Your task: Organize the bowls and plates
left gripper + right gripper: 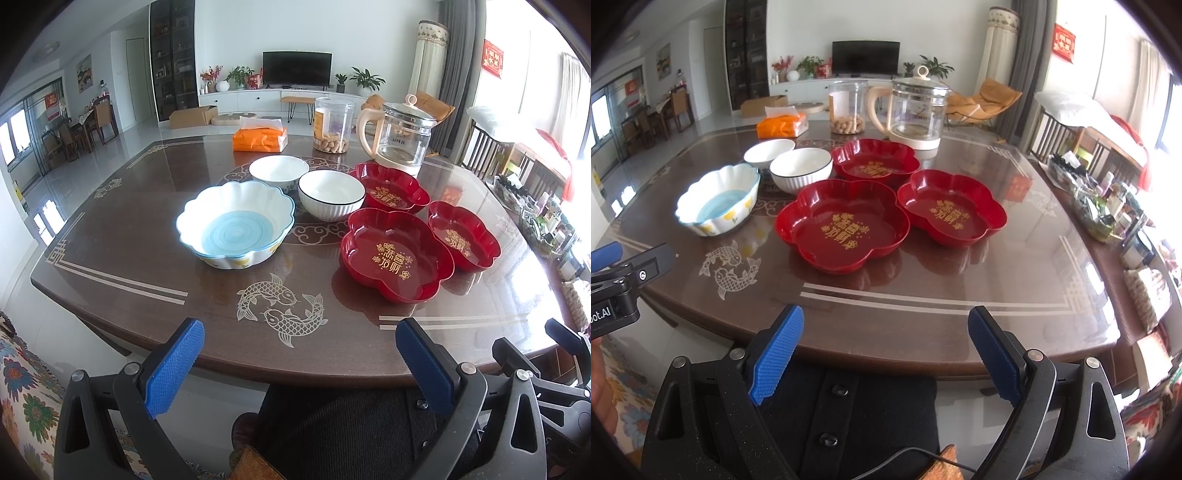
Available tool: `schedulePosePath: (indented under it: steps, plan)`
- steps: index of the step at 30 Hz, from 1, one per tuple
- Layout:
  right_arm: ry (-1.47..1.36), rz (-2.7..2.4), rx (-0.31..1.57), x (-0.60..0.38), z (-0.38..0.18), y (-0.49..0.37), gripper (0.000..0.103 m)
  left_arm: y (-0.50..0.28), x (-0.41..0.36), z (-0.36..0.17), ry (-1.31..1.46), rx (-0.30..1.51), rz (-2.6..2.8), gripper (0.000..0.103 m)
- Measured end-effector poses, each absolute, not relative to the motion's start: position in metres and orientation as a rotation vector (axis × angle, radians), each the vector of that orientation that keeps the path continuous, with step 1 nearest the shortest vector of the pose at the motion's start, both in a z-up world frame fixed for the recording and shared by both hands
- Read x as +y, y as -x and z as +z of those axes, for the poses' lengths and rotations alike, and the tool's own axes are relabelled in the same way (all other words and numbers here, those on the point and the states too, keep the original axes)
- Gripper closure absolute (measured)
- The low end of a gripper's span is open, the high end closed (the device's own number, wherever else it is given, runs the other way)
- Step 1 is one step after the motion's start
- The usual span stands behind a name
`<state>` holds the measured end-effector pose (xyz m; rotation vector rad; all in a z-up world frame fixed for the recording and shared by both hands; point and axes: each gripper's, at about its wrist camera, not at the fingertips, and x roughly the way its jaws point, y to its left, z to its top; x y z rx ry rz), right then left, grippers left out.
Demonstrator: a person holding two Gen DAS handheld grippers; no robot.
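Three red flower-shaped plates with gold characters lie on the brown table: a near one (pixel 397 254) (pixel 842 230), a right one (pixel 463 236) (pixel 951 206), and a far one (pixel 389 186) (pixel 875 158). Left of them stand a scalloped bowl with a blue bottom (pixel 234 223) (pixel 718 199), a ribbed white bowl with a dark rim (pixel 331 194) (pixel 800 169) and a plain white bowl (pixel 279 171) (pixel 769 151). My left gripper (pixel 299 332) hangs open before the table's near edge, empty. My right gripper (pixel 886 319) is open too, empty, at the same edge.
At the table's far side stand an orange tissue pack (pixel 260 138), a clear jar holding peanuts (pixel 332 125) and a glass kettle with a cream handle (pixel 400 134). A cluttered shelf (pixel 1108 206) runs along the right. A person's dark-clothed lap lies below both grippers.
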<state>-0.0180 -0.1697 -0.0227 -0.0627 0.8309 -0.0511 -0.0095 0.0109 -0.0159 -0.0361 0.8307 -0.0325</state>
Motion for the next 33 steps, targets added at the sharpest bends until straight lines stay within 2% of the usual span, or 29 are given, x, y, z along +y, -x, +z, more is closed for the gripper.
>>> schedulePosePath:
  steps: [33]
  plan:
    - [0.058,-0.046,0.845,-0.1711,-0.0258,0.0191,0.011,0.0089,0.0125,-0.0198,0.044,0.839,-0.031,0.000]
